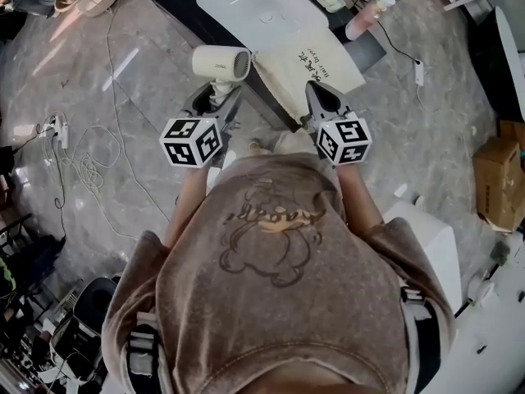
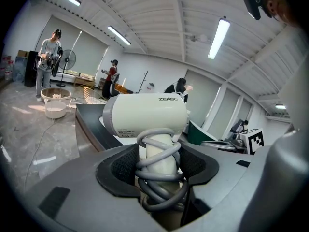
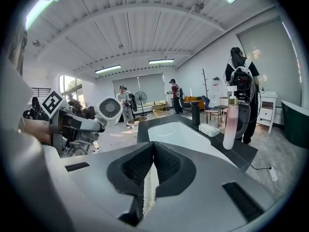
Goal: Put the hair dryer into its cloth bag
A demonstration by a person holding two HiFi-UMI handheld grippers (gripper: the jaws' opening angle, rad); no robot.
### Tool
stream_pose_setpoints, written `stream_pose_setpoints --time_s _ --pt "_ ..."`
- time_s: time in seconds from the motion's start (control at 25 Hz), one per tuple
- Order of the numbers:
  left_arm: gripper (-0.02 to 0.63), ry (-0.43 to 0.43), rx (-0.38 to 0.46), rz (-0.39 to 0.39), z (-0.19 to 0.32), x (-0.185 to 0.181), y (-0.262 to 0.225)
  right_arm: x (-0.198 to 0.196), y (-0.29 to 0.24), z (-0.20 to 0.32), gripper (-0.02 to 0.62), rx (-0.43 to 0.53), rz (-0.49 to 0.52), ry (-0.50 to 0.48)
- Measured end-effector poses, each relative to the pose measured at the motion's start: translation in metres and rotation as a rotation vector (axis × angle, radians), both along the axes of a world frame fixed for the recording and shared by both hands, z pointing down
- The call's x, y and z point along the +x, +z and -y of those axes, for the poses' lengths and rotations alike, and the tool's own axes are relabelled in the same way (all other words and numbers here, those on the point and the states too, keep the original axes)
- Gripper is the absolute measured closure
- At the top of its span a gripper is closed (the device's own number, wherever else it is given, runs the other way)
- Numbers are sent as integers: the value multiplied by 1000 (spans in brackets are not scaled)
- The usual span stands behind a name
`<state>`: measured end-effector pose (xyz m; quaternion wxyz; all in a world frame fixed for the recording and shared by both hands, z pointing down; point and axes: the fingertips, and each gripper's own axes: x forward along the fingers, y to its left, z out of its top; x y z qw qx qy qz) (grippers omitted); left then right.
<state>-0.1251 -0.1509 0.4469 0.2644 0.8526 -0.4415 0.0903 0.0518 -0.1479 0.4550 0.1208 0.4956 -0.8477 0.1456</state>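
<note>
My left tongs (image 1: 216, 98) are clamped on the handle of the hair dryer (image 1: 221, 62), with its grey cord (image 2: 159, 178) wound round the handle between the pads. The dryer is upright in the air just left of the cloth bag (image 1: 308, 68). The bag lies flat on the bench (image 1: 176, 2), with the white sink (image 1: 262, 6) beyond it. At the bag's near edge, my right tongs (image 1: 322, 97) are pressed together on a strip of its pale cloth.
</note>
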Motion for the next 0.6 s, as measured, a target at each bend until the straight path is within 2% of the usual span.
stream_pose_setpoints --time_s 0.28,0.6 --pt "349 -5 -2 -2 6 5 6 -2 9 3 565 -17 -4 -36" --pt "348 -8 -11 -4 10 10 11 -12 20 10 448 -57 -18 -100"
